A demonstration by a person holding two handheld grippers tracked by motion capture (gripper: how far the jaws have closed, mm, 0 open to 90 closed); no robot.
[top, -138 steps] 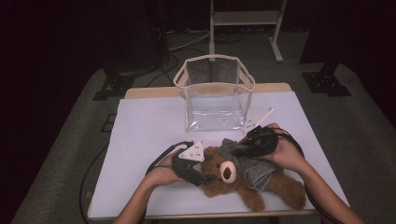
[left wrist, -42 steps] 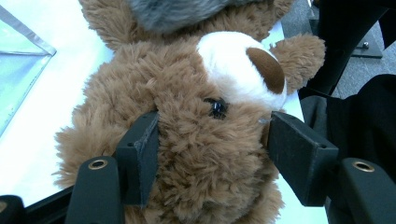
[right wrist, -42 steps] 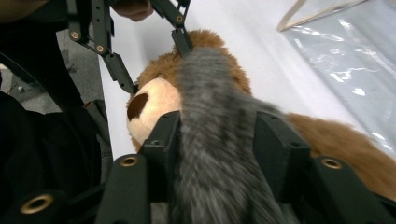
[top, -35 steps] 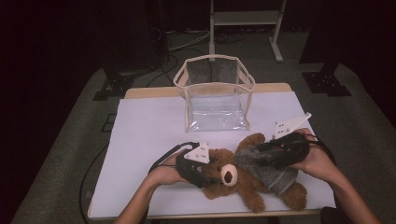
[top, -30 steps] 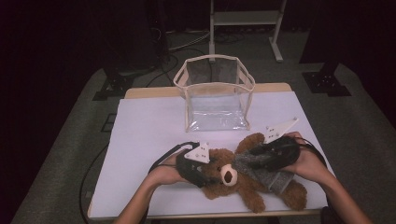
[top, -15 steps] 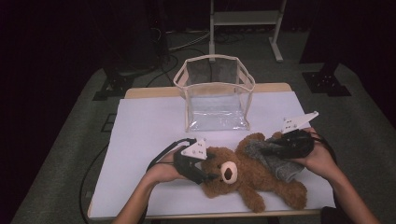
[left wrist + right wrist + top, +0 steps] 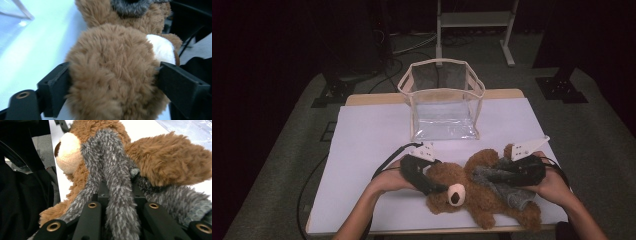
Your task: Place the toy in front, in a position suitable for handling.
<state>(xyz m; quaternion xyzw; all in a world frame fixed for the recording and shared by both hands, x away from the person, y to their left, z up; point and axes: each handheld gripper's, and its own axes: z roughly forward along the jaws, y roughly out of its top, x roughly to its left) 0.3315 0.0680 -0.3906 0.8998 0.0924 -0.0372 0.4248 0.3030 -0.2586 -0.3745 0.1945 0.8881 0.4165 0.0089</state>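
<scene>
A brown teddy bear (image 7: 472, 192) lies on its back near the table's front edge, long axis running across the table, head toward the left gripper (image 7: 424, 176), legs past the right. The left gripper's jaws have just been opening and now stand wide, one on each side of the bear's head (image 7: 112, 77), touching the fur. The right gripper (image 7: 504, 176) has just closed; its jaws pinch a fold of the bear's grey top (image 7: 117, 187) at the chest. Beyond both grippers, well apart, a clear bag (image 7: 443, 102) stands open-topped at the middle of the white table (image 7: 367, 145).
</scene>
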